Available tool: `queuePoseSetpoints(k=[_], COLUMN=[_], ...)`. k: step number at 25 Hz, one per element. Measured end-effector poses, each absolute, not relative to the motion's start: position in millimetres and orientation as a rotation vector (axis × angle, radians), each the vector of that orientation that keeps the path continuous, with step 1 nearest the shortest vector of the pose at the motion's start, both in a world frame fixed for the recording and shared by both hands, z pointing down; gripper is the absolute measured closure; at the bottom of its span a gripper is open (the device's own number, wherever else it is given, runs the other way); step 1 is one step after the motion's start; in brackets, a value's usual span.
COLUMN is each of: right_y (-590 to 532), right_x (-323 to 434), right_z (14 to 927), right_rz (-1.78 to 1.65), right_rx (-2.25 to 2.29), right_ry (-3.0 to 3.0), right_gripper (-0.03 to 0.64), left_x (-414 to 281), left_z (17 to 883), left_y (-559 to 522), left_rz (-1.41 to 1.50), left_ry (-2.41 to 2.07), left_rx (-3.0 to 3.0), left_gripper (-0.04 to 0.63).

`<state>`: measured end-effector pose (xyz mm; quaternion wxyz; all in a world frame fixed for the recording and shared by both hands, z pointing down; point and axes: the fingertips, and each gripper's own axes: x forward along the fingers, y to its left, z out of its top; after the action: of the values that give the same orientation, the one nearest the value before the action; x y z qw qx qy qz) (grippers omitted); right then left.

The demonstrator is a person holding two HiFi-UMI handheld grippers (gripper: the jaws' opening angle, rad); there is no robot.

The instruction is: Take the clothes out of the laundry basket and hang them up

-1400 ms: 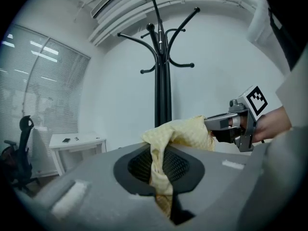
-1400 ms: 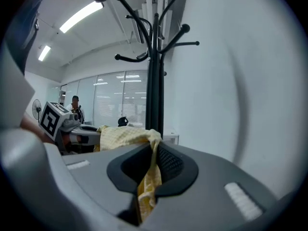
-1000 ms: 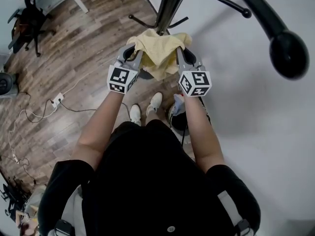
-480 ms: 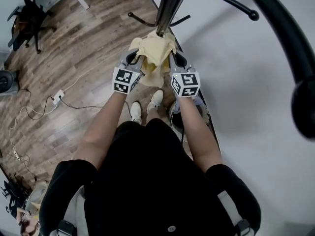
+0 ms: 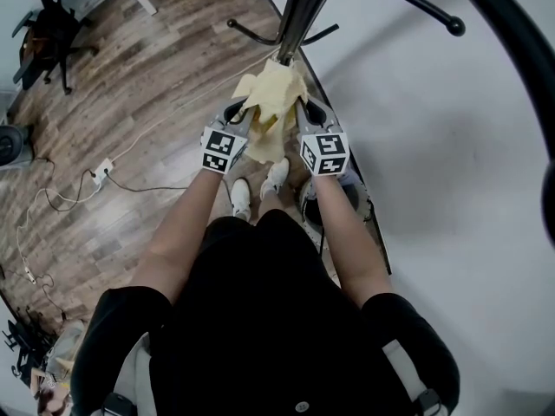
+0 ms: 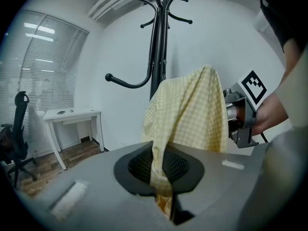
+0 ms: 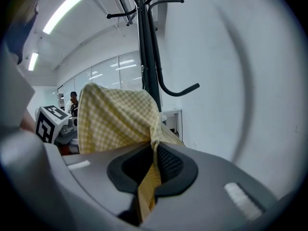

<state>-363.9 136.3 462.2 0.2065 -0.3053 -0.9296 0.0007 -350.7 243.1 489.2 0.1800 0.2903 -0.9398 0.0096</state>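
Head view: the left gripper (image 5: pixel 244 118) and right gripper (image 5: pixel 303 113) stand close together, with a yellow checked garment (image 5: pixel 270 92) bunched between them. It is held up against the pole of the black coat stand (image 5: pixel 303 5). Whether cloth and pole touch cannot be told from above. The garment is well clear of the floor, and no laundry basket can be made out with certainty.

Left gripper view: the jaws are shut tight on 1 thin fold of the garment (image 6: pixel 190 110), which rises from the pinch and drapes over toward the right gripper (image 6: pixel 240 118). The stand's curved hooks (image 6: pixel 126 83) sit higher and farther off than the cloth. A white table (image 6: pixel 72 113) and an office chair (image 6: pixel 19 129) are at the far left.

Right gripper view: these jaws are likewise closed hard on a narrow fold of the garment (image 7: pixel 115 119), with fabric hanging out below the pads. 1 hook (image 7: pixel 180 90) curves out to the right of the pole.

To do the hanging well, I would judge that both grips should hold while the cloth is raised above a hook tip. The 2 grippers should draw apart so a span of fabric opens between them. That span should then be lowered over the hook, and neither jaw should open until the hook bears the weight.

Writing: only black-and-white square markers on the gripper cubes; no brand, label or readable text shows on the garment or stand.
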Motion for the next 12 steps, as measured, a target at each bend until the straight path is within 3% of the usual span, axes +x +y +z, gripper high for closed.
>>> queuePoseSetpoints(k=[4,8,12], right_y=[139,143,143], right_x=[-355,-353,-347], right_z=[464,451,435], right_rz=[0.049,0.066,0.056], right_rx=[-0.852,-0.875,-0.877], right_ry=[-2.579,-2.603,-2.633], right_gripper=[0.589,0.466,0.445], left_x=[-345,-340,-330], left_z=[486,478,469], left_y=[242,239,242], left_rz=[0.036,0.046,0.051], left_ry=[-2.643,-2.641,-2.646], left_rx=[0.848,0.892,0.917], left_gripper=[0.545,0.449,0.416])
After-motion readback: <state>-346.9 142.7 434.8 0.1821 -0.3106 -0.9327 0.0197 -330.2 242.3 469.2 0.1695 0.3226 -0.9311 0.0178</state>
